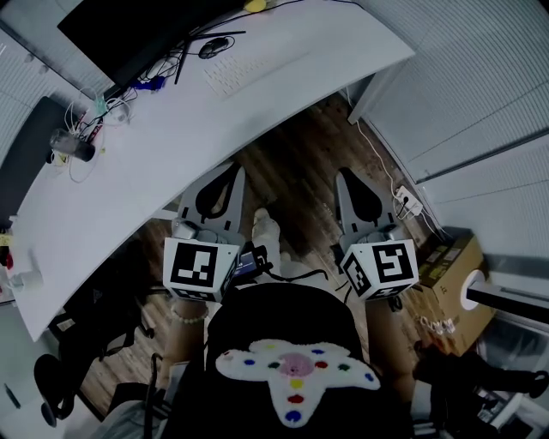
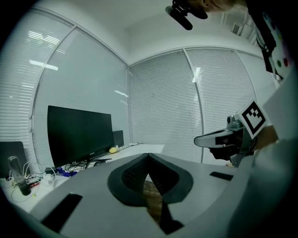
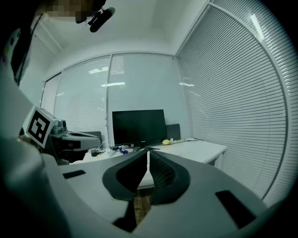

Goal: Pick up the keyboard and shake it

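At the far left of the head view, the tangle of cables [image 1: 96, 113] and a clear bottle-like thing [image 1: 72, 146] on the tabletop [image 1: 129, 180] are too small and dim for me to sort out. The black monitor [image 1: 137, 30] is cut off by the top edge. The keyboard [image 1: 244, 73] lies flat on the tabletop in front of the monitor, white on white, so I can only faintly trace its keys. A dark mouse [image 1: 214, 46] sits just beyond it. A yellow thing [image 1: 255, 5] at the top edge is half out of frame. My left gripper [image 1: 232, 176] hangs over the wooden floor [image 1: 292, 163], short of the tabletop's near edge and well apart from the keyboard. In its own view the left gripper [image 2: 148, 156] has its jaws pressed together with nothing between them, and I cannot pick out the keyboard there. My right gripper [image 1: 345, 177] sits level with the left one, also over the floor, with the keyboard ahead of it and to its left. Seen along its own jaws, the right gripper [image 3: 148, 151] is closed tight and empty, and its own body hides the tabletop's near part.
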Motion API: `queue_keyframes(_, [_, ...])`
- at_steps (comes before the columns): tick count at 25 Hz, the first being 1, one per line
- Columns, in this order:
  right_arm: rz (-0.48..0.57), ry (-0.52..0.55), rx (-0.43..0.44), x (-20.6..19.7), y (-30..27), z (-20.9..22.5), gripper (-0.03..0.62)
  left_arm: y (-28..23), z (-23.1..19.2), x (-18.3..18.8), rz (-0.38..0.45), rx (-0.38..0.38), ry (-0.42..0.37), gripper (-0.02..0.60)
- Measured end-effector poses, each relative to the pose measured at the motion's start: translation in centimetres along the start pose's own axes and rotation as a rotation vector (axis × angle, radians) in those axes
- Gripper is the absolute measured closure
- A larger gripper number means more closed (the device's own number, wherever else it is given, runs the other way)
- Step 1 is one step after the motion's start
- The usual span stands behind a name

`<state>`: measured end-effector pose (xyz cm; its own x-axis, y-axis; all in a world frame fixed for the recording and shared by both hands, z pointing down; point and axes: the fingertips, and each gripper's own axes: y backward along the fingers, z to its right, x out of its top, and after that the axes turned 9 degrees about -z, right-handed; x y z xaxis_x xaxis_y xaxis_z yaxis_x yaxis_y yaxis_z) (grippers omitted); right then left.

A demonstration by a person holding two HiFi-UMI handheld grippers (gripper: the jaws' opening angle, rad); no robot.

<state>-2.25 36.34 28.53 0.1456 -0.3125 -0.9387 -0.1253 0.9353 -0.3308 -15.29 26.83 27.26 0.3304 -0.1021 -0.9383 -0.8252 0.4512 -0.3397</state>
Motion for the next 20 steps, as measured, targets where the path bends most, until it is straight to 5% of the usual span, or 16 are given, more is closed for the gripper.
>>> queue_keyframes(9, [-0.005, 0.0, -0.027, 1.1, -3.3, 2.3, 0.553, -4.3, -2.0, 1.2, 0.008, -0.018, -0.017, 0.565])
queue_keyframes(20, [-0.056, 0.009, -0.033, 4.7, -14.4, 5.7, 0.553, -14.3, -9.3, 3.0, -0.02, -0.046, 0.019, 0.565])
